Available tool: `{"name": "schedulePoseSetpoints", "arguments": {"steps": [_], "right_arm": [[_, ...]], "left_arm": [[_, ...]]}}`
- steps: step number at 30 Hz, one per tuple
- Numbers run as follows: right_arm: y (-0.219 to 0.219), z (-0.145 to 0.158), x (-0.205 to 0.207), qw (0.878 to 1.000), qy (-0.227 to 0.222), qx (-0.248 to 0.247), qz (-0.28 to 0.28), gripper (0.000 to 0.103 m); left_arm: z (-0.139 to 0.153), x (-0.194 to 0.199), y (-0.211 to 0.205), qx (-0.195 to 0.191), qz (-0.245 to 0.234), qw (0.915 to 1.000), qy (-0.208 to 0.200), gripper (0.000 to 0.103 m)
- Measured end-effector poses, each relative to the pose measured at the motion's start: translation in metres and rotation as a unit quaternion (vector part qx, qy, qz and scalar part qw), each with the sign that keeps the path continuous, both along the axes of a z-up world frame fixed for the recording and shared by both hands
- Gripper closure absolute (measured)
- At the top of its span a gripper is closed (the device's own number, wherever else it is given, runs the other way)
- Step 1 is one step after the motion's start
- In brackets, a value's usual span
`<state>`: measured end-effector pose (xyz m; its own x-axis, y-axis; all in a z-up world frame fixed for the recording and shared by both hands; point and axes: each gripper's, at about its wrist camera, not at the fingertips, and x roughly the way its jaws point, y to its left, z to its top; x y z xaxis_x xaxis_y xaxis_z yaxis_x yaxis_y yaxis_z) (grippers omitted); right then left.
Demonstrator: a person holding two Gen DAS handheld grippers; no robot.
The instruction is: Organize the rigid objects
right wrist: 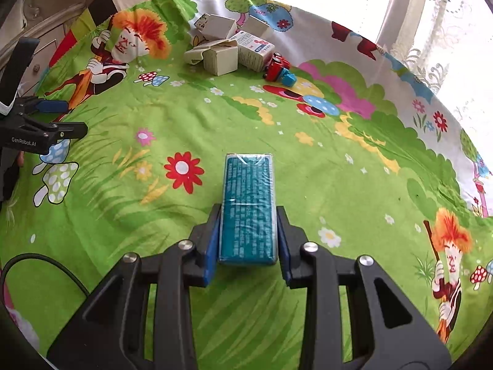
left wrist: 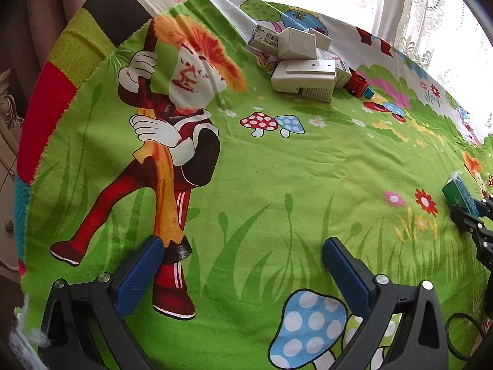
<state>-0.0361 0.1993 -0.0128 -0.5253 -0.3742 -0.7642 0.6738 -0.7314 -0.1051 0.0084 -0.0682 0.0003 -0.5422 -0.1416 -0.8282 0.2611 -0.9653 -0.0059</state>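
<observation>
A teal box (right wrist: 248, 203) wrapped in clear film sits between the blue pads of my right gripper (right wrist: 249, 215), which is shut on its near end; the box points away over the green cartoon cloth (right wrist: 277, 141). In the left wrist view the same teal box (left wrist: 459, 193) shows at the far right, with the right gripper (left wrist: 468, 212) behind it. My left gripper (left wrist: 243, 246) hangs open above the cloth with nothing between its fingers. A pile of white boxes (left wrist: 303, 61) lies at the far side, also seen as white boxes (right wrist: 226, 51) from the right wrist.
A red toy car (right wrist: 275, 66) with a small blue block (right wrist: 289, 78) lies right of the pile. The cloth covers a round surface; a striped cover (left wrist: 61, 71) shows at its left edge. Lace curtains (right wrist: 431, 30) hang behind. A black cable (right wrist: 40, 265) loops near left.
</observation>
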Motion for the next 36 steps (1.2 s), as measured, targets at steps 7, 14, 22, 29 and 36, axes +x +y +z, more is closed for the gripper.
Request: {"name": "schedulePoseSetpoints", "arguments": {"steps": [7,14,22,29,36], "right_arm": [[0.005,0.002,0.004,1.000,0.004,0.003,-0.022,0.067],[0.008,0.002,0.000,1.000,-0.005,-0.007,-0.023,0.067],[0.012,0.001,-0.002,0.999,-0.015,-0.017,-0.026,0.067],[0.015,0.001,-0.005,0.999,-0.022,-0.026,-0.030,0.066],[0.014,0.001,-0.003,0.999,-0.015,-0.017,-0.030,0.067]], "left_arm": [[0.012,-0.074,0.007,0.138,0.046,0.9888,0.034,0.000],[0.020,-0.157,-0.006,0.260,0.167,0.9477,0.081,0.000],[0.013,-0.191,-0.010,0.243,0.158,0.9548,0.065,0.044],[0.020,-0.071,-0.035,0.223,0.099,0.9652,0.094,0.052],[0.025,-0.029,-0.024,0.142,0.000,0.9868,0.077,0.034]]}}
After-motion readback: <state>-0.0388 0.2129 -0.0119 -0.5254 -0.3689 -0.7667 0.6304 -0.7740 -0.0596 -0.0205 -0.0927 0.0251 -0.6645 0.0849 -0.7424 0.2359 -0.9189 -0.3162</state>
